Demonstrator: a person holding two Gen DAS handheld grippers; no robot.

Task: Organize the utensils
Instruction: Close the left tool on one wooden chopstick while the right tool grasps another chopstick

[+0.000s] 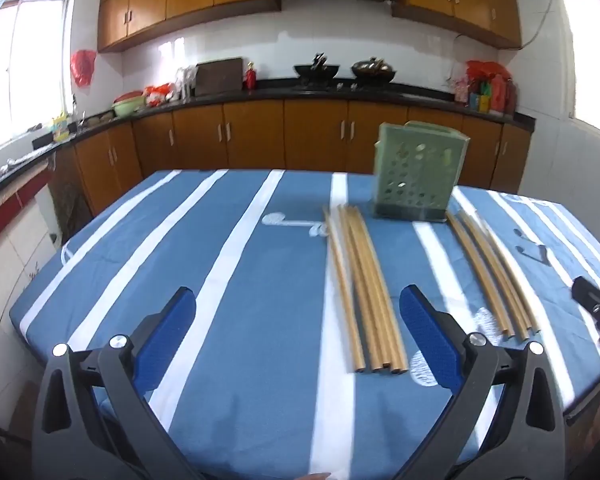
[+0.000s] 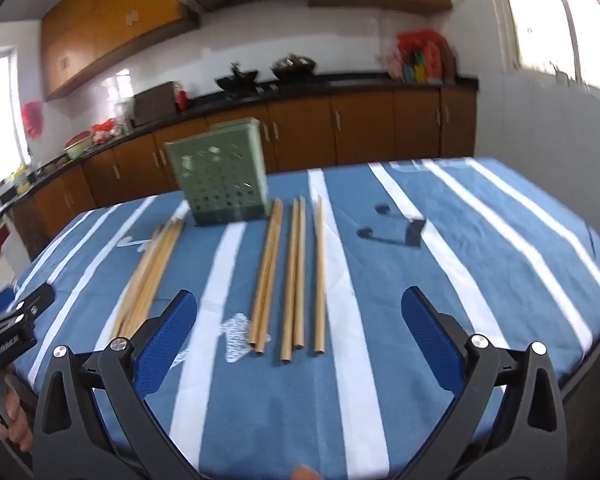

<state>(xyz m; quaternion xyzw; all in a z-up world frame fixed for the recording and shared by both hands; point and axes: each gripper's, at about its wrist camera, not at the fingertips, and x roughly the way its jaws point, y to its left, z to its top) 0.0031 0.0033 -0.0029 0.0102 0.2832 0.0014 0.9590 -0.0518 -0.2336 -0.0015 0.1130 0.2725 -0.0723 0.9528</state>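
A green perforated utensil holder (image 1: 419,172) stands upright at the far side of the blue striped tablecloth (image 1: 236,280); it also shows in the right wrist view (image 2: 222,172). Two groups of wooden chopsticks lie flat in front of it: a left bundle (image 1: 362,288) (image 2: 150,276) and a right group (image 1: 492,276) (image 2: 292,276). My left gripper (image 1: 298,320) is open and empty, above the cloth just left of the left bundle. My right gripper (image 2: 298,320) is open and empty, above the near ends of the right group.
A small black bracket (image 2: 396,230) lies on the cloth right of the chopsticks. Kitchen counter with woks (image 1: 342,68) and wooden cabinets runs behind the table. The table's edges fall away left and right. The other gripper shows at each view's side (image 1: 598,308) (image 2: 12,320).
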